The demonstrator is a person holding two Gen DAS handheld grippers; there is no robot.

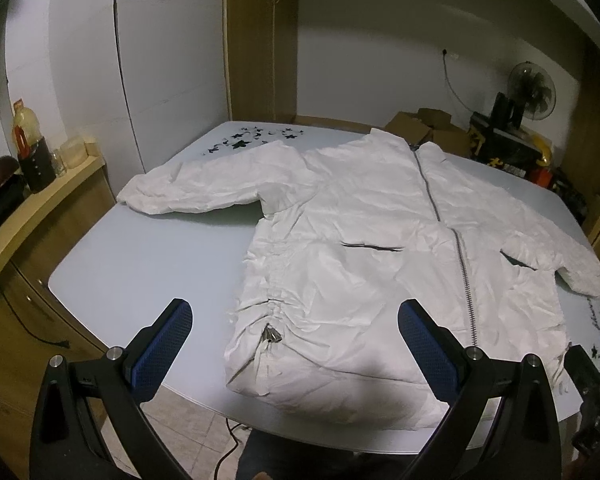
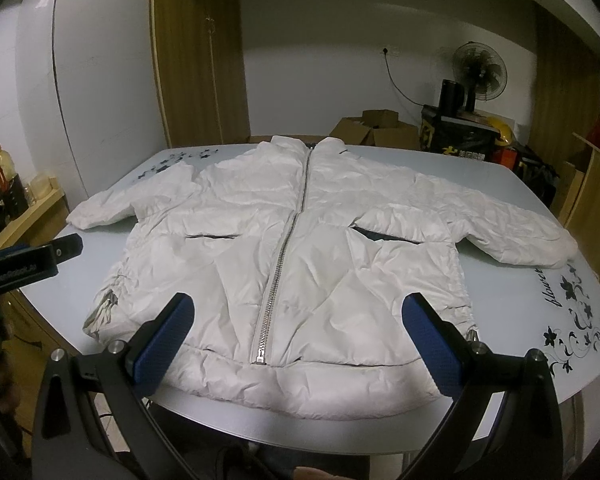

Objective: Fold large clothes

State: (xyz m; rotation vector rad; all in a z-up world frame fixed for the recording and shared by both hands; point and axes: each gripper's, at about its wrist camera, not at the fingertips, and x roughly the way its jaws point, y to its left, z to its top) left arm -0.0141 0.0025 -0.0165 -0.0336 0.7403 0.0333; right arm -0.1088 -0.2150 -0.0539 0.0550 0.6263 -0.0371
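A white puffer jacket (image 1: 372, 232) lies flat, front up, on the pale blue table (image 1: 148, 256), zipper closed, both sleeves spread out to the sides. It also shows in the right wrist view (image 2: 300, 248). My left gripper (image 1: 294, 320) is open and empty, held above the jacket's lower left hem near the table's front edge. My right gripper (image 2: 298, 312) is open and empty, held above the middle of the hem, over the zipper's lower end (image 2: 260, 358). The right gripper's body shows at the left view's right edge (image 1: 592, 376); the left gripper's body shows at the right view's left edge (image 2: 28, 258).
A wooden counter (image 1: 40, 208) with bottles stands to the left. Cardboard boxes (image 2: 376, 128), a black bag and a fan (image 2: 478, 66) sit behind the table. Black flower prints mark the table's corners (image 2: 572, 320). A cable lies on the floor (image 1: 228, 440).
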